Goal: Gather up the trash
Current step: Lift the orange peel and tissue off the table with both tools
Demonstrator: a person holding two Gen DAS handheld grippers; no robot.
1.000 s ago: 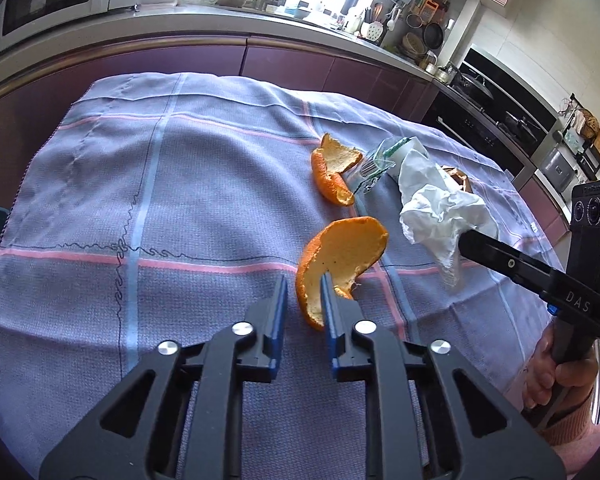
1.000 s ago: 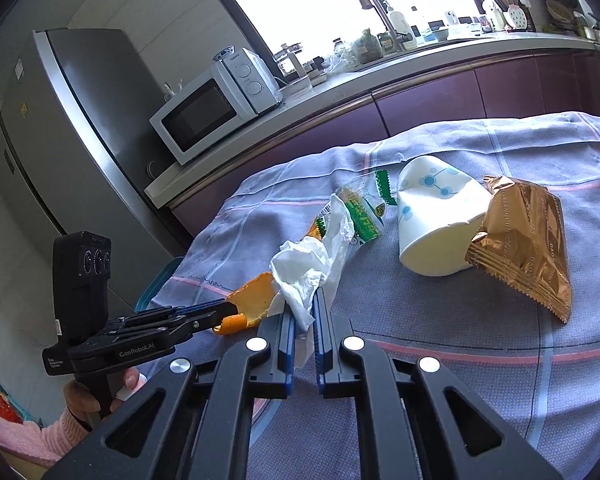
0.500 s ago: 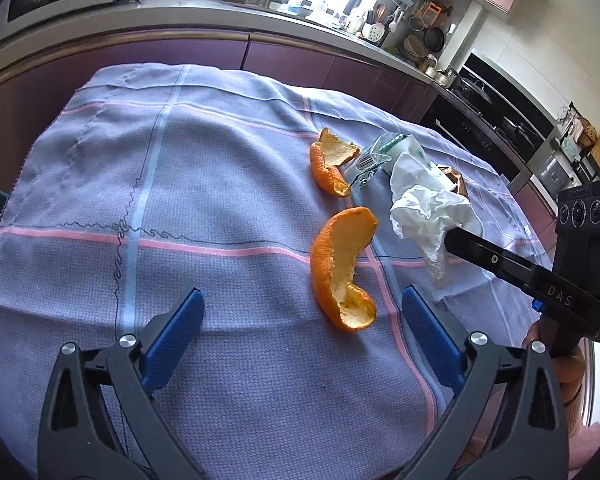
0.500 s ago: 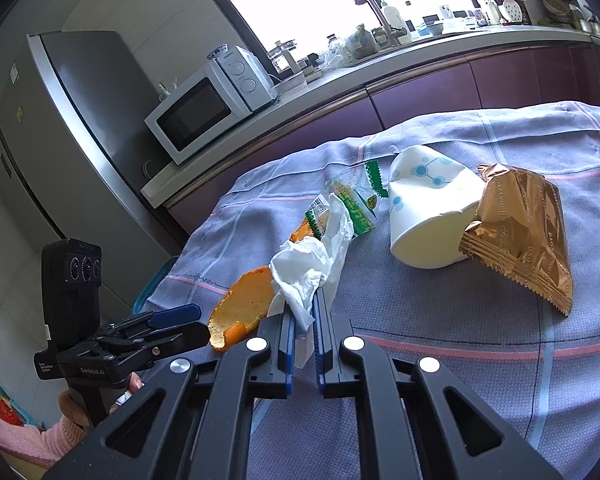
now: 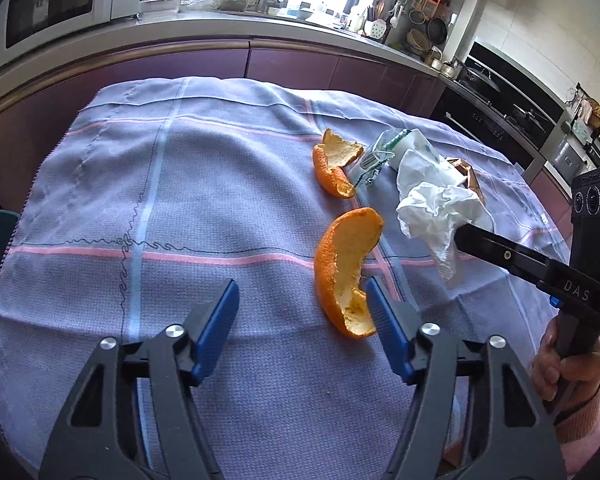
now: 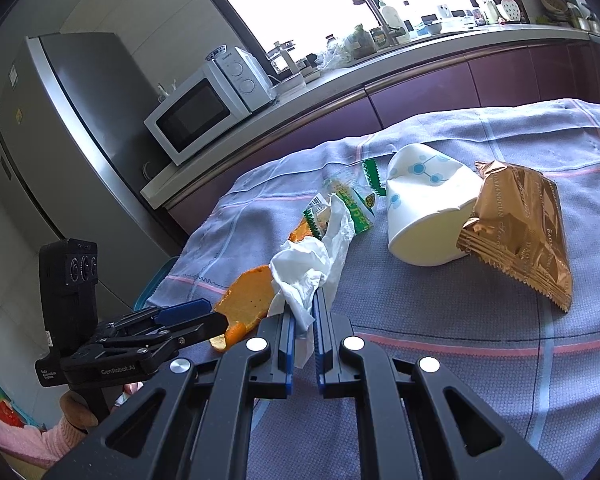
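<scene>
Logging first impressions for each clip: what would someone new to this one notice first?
The bright orange peel lying on the purple tablecloth, with the left gripper closing around its near end. Just beside it, the right gripper is shut on a crumpled white tissue. Farther back on the cloth, a tipped paper cup rests against a shiny gold wrapper.

My table's covered in a purple-blue checked cloth (image 5: 204, 184). On it: two orange peels, a big curved one (image 5: 346, 268) and a smaller one (image 5: 334, 168) behind, a green-edged plastic wrapper (image 6: 352, 200), a tipped paper cup (image 6: 424, 208) and a gold snack bag (image 6: 520, 232) touching the cup's mouth.
</scene>
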